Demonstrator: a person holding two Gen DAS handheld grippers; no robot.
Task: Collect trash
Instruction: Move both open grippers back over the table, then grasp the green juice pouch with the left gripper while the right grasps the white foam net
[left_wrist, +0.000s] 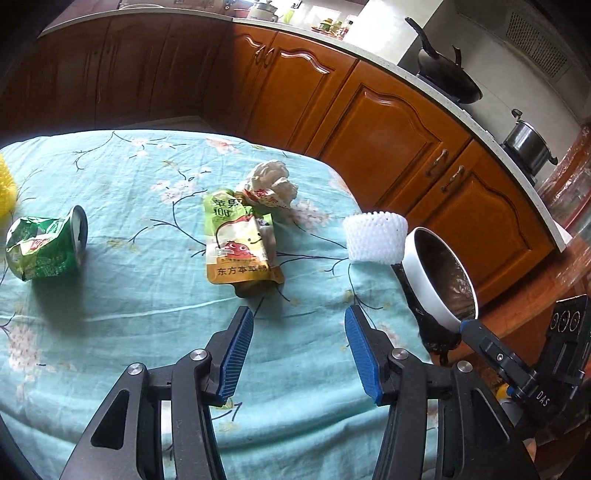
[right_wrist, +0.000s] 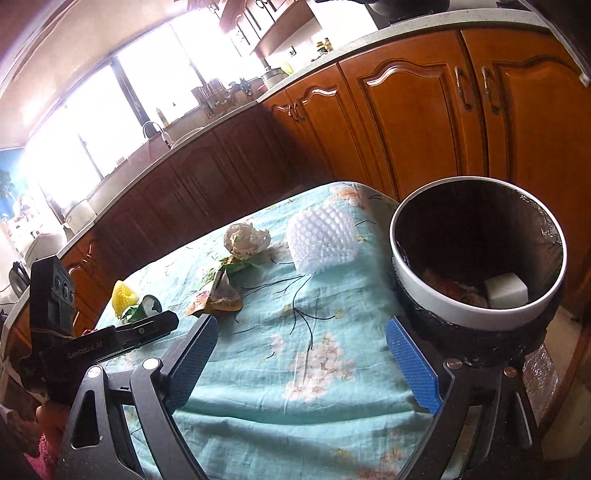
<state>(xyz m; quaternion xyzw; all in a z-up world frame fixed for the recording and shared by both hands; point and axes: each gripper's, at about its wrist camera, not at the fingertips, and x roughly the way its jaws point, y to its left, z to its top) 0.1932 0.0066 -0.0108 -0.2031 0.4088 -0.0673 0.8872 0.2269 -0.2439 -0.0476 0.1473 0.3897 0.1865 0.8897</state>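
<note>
White block (right_wrist: 506, 295) (right-wrist view only) inside bin (right_wrist: 476, 321)

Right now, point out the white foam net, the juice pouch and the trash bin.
white foam net (left_wrist: 375, 238), left wrist view, middle of its mesh side.
juice pouch (left_wrist: 238, 243), left wrist view, printed front.
trash bin (right_wrist: 461, 314), right wrist view, white rim's near side.

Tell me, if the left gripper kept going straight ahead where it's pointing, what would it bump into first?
Probably the flattened juice pouch. It lies on the tablecloth just beyond the open left gripper, roughly in line with the gap between its jaws. Depth is hard to judge, so it might meet the cloth first.
</note>
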